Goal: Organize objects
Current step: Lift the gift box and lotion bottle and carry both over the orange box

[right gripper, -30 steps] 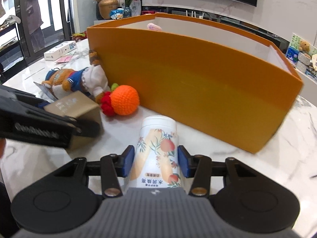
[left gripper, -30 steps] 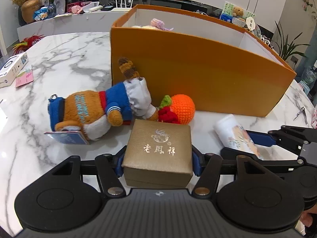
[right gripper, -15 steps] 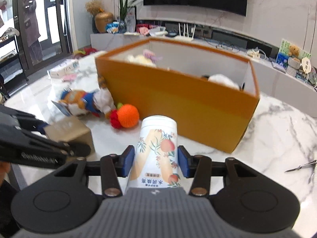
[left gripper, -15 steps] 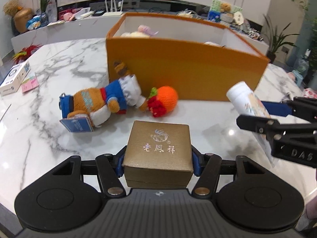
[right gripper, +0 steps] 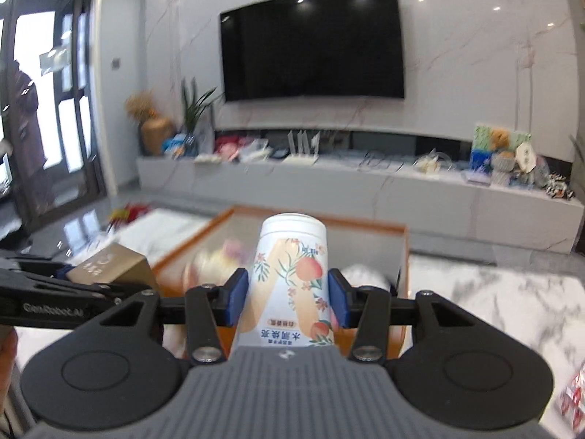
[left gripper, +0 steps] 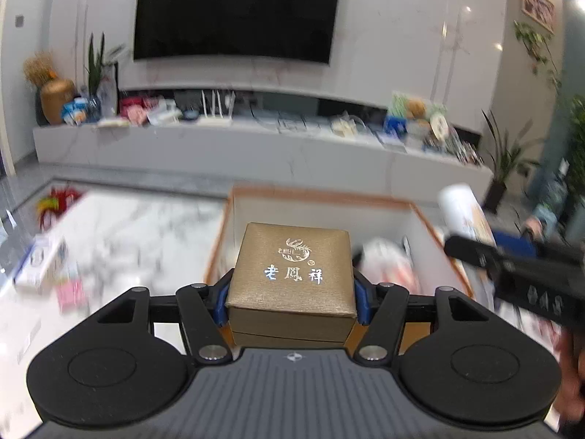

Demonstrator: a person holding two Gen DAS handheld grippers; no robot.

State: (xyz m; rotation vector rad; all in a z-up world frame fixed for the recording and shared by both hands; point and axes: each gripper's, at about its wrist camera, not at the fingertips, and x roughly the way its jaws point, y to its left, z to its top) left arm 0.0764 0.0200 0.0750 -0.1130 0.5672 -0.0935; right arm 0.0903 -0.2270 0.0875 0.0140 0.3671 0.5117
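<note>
A gold jewellery box point(left gripper: 292, 274) with embossed characters on its lid is clamped between the blue pads of the left tongs point(left gripper: 290, 294), which are closed on its two sides. The box is held in the air, in front of and above the open orange box point(left gripper: 424, 216), whose white interior is seen from above. Inside that box a pale, reddish-tinted soft item point(left gripper: 387, 263) is made out, though it is too blurred to be named with confidence. To the left, the white marble surface point(left gripper: 128, 226) is seen, with a small white carton point(left gripper: 40, 263) and a pink slip point(left gripper: 69, 292) lying near its left edge.

A white paper cup point(right gripper: 290, 274) printed with peaches and leaves is gripped by the right tongs point(right gripper: 289, 301), its closed end pointing forward and its sides pressed by the blue pads. The cup is likewise carried above the near edge of the orange box, where blurred plush shapes point(right gripper: 212, 267) are seen inside. From the right wrist view the left tongs and their gold box appear at the left, just beside the orange box's left wall. A dark television point(right gripper: 310, 42) is mounted on the wall behind, above a long cluttered shelf point(right gripper: 365, 175).
</note>
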